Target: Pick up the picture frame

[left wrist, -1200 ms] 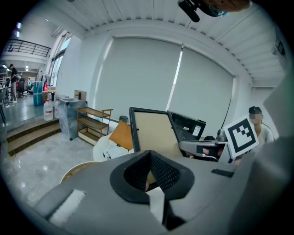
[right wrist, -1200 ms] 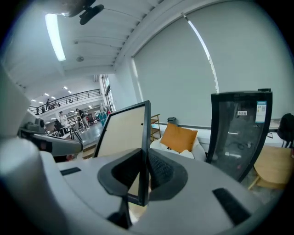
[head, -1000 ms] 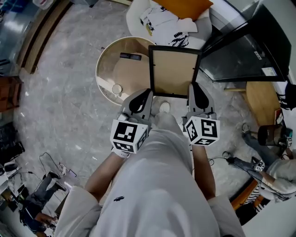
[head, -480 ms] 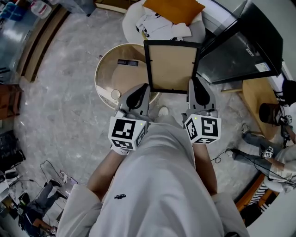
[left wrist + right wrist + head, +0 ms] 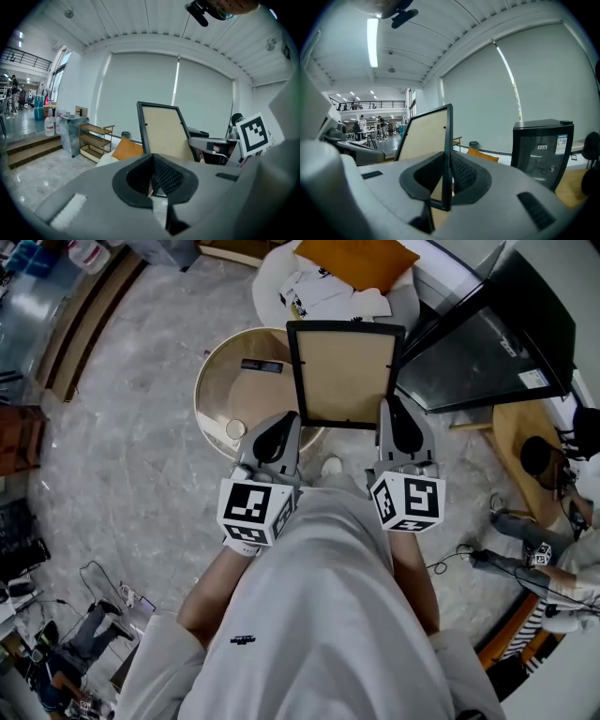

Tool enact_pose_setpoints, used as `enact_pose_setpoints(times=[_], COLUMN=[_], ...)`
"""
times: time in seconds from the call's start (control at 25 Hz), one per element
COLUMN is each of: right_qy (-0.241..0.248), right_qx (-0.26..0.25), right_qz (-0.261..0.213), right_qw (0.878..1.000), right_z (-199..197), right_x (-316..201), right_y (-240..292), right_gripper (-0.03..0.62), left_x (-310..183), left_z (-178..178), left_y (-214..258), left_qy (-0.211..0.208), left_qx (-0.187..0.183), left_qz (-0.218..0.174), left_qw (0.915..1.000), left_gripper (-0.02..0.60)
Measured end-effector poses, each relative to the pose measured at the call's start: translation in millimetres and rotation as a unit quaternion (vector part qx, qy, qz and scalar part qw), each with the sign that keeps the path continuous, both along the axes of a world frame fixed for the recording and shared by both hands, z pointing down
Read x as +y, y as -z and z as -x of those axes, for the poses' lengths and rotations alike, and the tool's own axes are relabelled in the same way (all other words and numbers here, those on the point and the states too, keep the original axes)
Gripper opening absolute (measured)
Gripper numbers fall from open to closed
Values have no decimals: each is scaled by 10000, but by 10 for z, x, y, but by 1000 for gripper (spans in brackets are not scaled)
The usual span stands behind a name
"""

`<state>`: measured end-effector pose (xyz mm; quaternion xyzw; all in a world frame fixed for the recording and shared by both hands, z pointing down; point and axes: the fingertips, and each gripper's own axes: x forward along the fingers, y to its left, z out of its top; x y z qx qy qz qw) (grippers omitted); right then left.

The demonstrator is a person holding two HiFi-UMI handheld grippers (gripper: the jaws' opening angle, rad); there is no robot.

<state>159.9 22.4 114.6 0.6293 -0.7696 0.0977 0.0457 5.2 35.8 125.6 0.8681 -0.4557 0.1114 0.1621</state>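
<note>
The picture frame (image 5: 344, 376) is held upright in the air, with the round table (image 5: 217, 381) below it. The right tongs (image 5: 390, 418) are closed on its lower right edge, and the thin black rim is seen pinched between the pads in the right gripper view. The left tongs (image 5: 285, 420) are closed at the lower left corner, seemingly on the rim as well (the contact is largely hidden by the tongs' own body). The frame is judged light and stiff, but fragile if glazed. Its narrow, smooth rim could slip or pivot, so a level hold low on both side edges is judged safest.
</note>
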Motion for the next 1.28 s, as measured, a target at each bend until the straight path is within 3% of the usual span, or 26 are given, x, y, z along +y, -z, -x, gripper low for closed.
enact_pose_setpoints(times=[1.28], right_qy=[-119], right_qx=[-124], right_qz=[-147], right_qw=[9997], right_z=[37], right_x=[-17], right_y=[68], right_gripper=[37], left_x=[-26], left_z=[147], left_y=[91], left_qy=[152], left_qx=[-26], left_qz=[-115], left_qw=[9998], left_gripper=[5])
